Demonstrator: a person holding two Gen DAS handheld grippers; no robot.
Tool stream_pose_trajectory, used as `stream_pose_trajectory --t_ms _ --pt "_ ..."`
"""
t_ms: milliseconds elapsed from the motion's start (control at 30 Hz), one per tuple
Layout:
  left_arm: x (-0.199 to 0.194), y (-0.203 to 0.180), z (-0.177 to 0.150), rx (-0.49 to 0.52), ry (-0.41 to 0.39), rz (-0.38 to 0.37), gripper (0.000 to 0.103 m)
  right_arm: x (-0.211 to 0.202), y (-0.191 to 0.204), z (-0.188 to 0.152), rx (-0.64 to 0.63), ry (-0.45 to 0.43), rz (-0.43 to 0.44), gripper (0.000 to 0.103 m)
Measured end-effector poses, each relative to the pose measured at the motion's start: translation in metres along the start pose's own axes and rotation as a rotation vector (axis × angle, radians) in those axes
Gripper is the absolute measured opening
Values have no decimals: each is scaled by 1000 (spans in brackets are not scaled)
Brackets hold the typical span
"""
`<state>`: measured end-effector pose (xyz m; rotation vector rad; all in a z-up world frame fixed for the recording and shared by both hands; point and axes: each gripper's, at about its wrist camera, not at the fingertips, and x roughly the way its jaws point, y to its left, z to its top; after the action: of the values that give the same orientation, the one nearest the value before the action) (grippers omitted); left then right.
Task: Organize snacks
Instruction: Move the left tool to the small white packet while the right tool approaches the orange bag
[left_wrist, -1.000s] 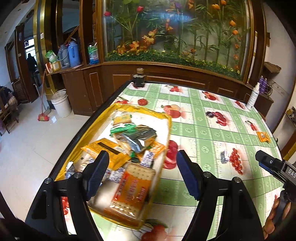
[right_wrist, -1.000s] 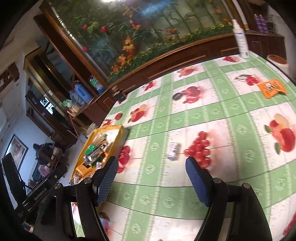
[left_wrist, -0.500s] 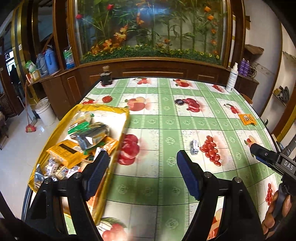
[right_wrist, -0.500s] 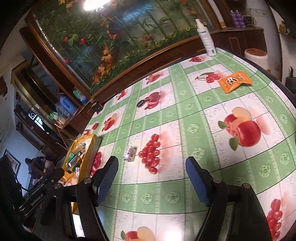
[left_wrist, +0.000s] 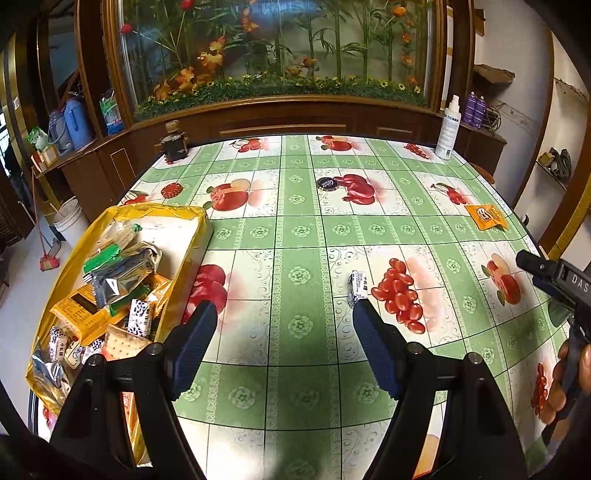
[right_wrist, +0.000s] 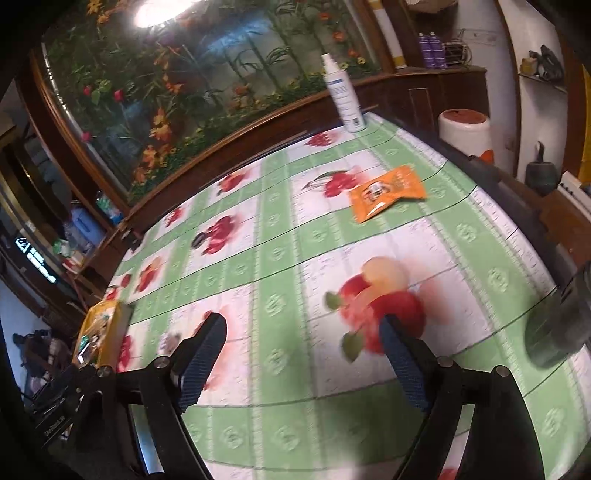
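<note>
While the left claw (left_wrist: 282, 334) hangs tilted down over the green fruit-print surface (left_wrist: 295, 236) with its blue pads spread and nothing between them, the view has slid rightward since a second ago: the yellow tray (left_wrist: 195, 221), then filling the space between the pads, now sits off to the left of the left pad. A small white wrapped sweet (left_wrist: 359, 286), formerly well ahead and to the right, now lies just past the tip of the right pad, apart from it. At the lower right edge, fingers of the person's right hand (left_wrist: 570, 373) wrap the black handle of the other tool.

Over on the right side, the right claw (right_wrist: 303, 339) is released and its jaws are opening, empty, above a printed apple; this view is blurred. A second ago it looked at the middle of the surface with the sweet between its pads; now the orange packet (right_wrist: 386, 190) lies ahead of it, flat and alone near the far right edge.

Inside the tray the snacks are heaped: cracker packs, a silver pouch, green-wrapped bars, an orange bag and several small white-and-blue sweets. Farther out a small dark round disc (left_wrist: 327, 183) rests on the cloth, then a white spray bottle (left_wrist: 447, 127) upright at the far right corner and a dark jar (left_wrist: 173, 142) at the far left corner, with a glass case of plants (left_wrist: 280, 51) behind.
</note>
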<state>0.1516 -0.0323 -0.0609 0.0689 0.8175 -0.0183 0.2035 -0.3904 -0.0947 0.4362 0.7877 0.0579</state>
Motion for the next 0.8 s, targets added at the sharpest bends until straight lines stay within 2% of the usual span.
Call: stream_pose_trajectory --t_ms 200,333,633,800 --pt "19 -7 6 1 27 -2 76 13 -22 25 29 -14 -37 87" --pt "31 -16 10 7 41 -11 76 26 -31 36 69 -5 -30 87" --pt "51 -29 13 27 65 -12 76 46 -35 49 108 4 -29 87" --pt "51 -26 14 16 39 8 76 49 -31 51 94 1 -31 87"
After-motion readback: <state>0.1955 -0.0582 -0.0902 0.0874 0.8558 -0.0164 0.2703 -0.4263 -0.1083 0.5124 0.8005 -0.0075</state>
